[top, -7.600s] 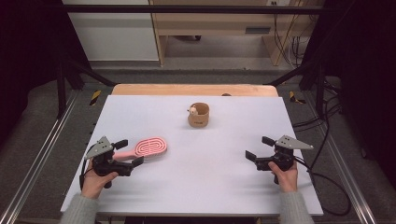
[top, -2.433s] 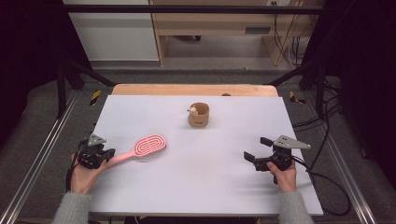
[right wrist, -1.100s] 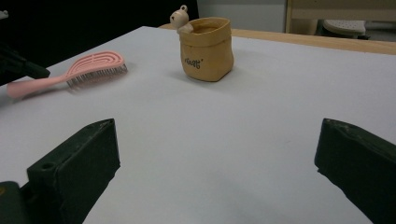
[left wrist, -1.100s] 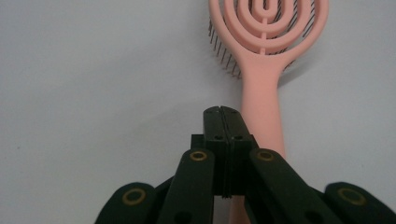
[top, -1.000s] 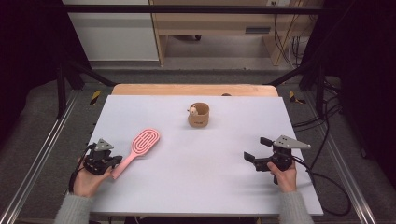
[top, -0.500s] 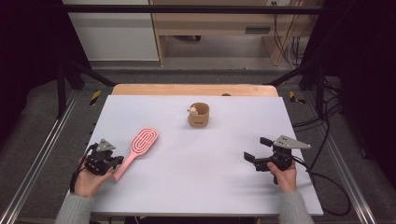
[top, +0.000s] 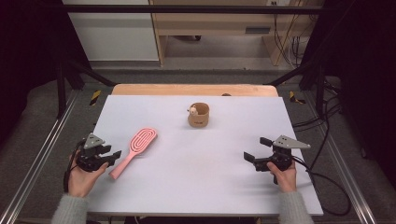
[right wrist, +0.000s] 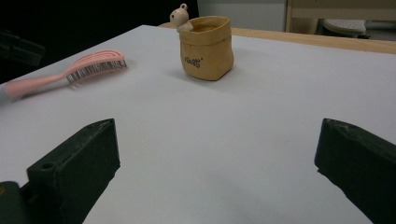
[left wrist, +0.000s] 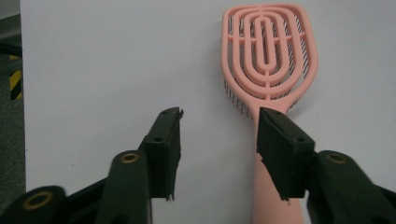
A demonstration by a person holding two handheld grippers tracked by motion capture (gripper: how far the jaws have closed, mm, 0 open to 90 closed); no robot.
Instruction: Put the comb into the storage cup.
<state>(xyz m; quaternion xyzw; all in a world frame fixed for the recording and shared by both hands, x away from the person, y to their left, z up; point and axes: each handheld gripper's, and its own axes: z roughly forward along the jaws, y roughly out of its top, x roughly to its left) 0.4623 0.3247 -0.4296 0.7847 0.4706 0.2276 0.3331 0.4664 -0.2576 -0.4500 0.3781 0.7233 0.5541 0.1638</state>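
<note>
A pink hairbrush (top: 136,148) lies flat on the white table (top: 201,182) at the left, bristles down, with its head pointing away from me. My left gripper (top: 112,155) sits at the handle end and its jaws have just been opening. In the left gripper view the brush (left wrist: 268,51) has its handle running under the right-hand jaw, and the left gripper (left wrist: 219,122) has only bare table in its gap. My right gripper (top: 256,148) rests open at the right, and in its own view the right gripper (right wrist: 218,127) holds nothing.
A small tan pouch (top: 199,115) with a little bear figure on its rim stands upright at the middle back; it appears as the pouch (right wrist: 207,46) ahead of the right jaws, with the brush (right wrist: 79,70) off to the left. A wooden strip (top: 194,89) borders the table's far edge.
The left jaws have opened and let go of the brush handle, and the brush now lies free on the table. Earlier the brush head swung from pointing right to pointing away. The right hand has stayed still.
</note>
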